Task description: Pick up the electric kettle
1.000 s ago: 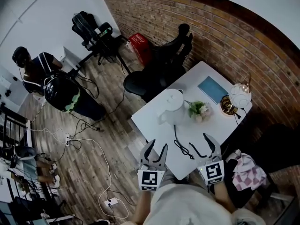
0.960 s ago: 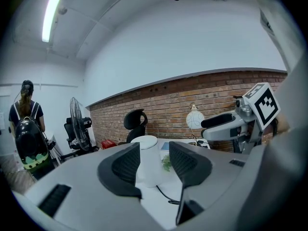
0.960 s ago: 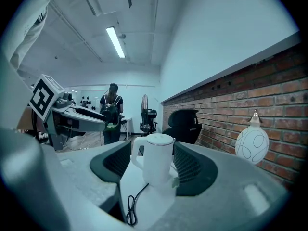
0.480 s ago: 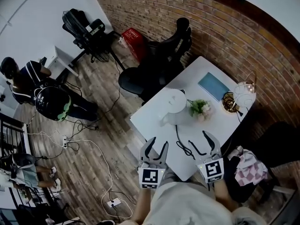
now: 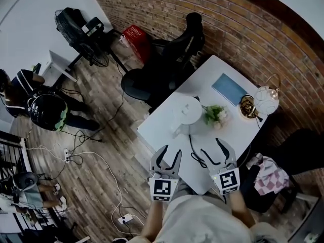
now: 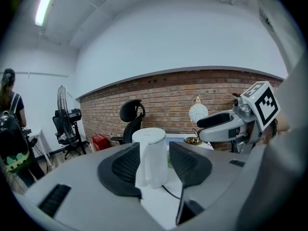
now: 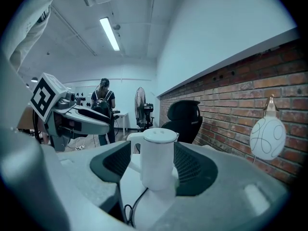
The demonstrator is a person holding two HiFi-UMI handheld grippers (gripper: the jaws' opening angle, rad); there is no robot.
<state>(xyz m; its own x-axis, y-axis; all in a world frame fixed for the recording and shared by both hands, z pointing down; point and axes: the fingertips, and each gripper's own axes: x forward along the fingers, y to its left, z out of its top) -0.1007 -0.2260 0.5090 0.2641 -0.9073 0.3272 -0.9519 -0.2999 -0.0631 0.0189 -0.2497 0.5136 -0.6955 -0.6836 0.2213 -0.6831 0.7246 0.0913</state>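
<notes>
The white electric kettle stands with its lid on at the left part of the white table, and its black cord trails toward the near edge. My left gripper hovers open at the table's near left corner, short of the kettle. My right gripper is open over the near edge, beside the cord. In the left gripper view the kettle shows between the spread jaws, some way off. In the right gripper view the kettle also stands ahead between the jaws, untouched.
Behind the kettle are a small flower bunch, a blue book, a gold dish and a globe lamp. A black office chair stands at the table's far side by the brick wall. Cables cross the floor; a person stands at left.
Both grippers have moved a little forward and down toward the table and kettle. Their jaws stand as before. The kettle has not moved.
</notes>
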